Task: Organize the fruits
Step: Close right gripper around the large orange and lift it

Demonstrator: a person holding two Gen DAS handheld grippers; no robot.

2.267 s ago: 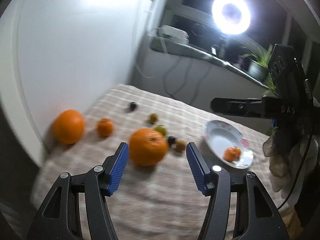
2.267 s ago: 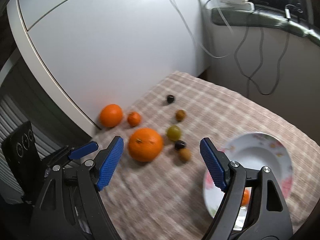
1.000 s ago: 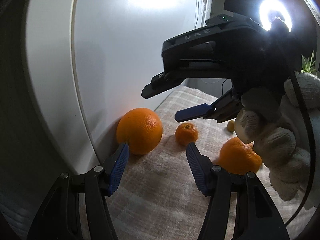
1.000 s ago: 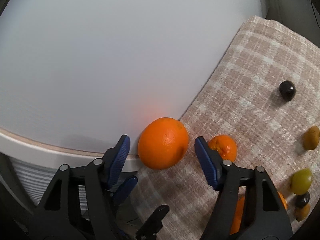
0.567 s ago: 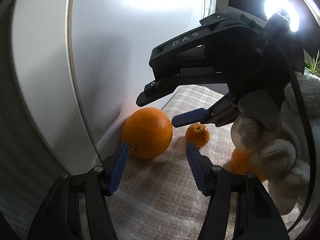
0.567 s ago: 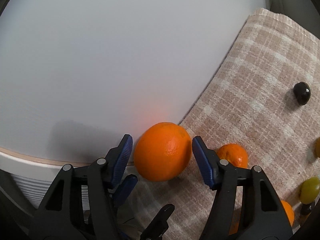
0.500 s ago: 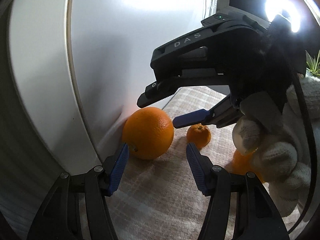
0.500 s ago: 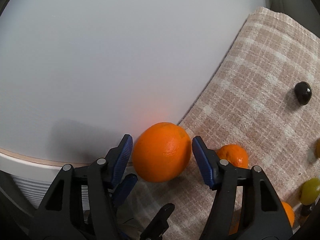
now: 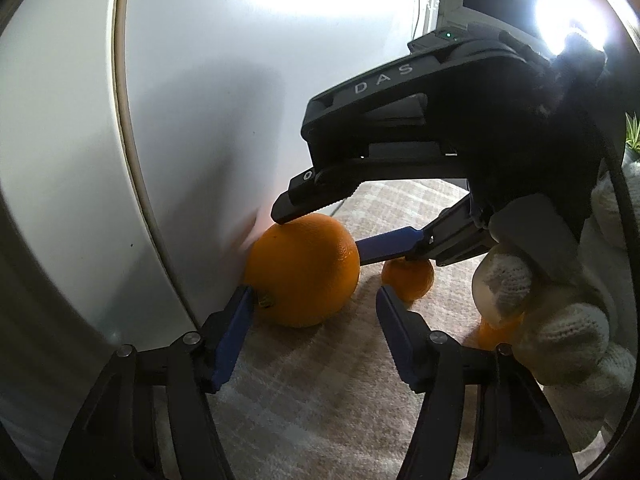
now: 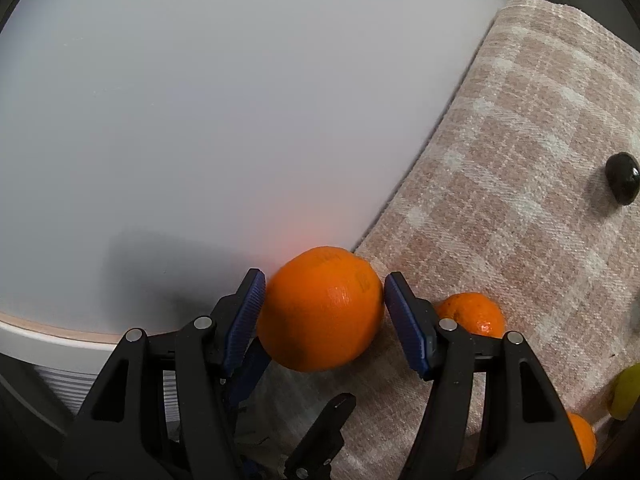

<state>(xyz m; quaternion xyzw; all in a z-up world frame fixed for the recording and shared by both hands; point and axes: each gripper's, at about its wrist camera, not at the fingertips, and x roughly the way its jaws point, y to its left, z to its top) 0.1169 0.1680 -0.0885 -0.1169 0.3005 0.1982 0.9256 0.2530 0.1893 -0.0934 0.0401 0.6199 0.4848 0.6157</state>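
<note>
A large orange sits on the checked cloth against a white cabinet wall. My right gripper reaches down over it, its blue pads on either side of the orange, close to its skin or touching it. My left gripper is open just in front of the orange, its left pad near the fruit. A small mandarin lies just to the right.
The white cabinet rises right behind the orange. A black grape, a green grape and another orange lie on the cloth to the right. A gloved hand holds the right gripper.
Both grippers have moved in on the large orange. The right gripper's pads have narrowed from a loose straddle to the orange's sides.
</note>
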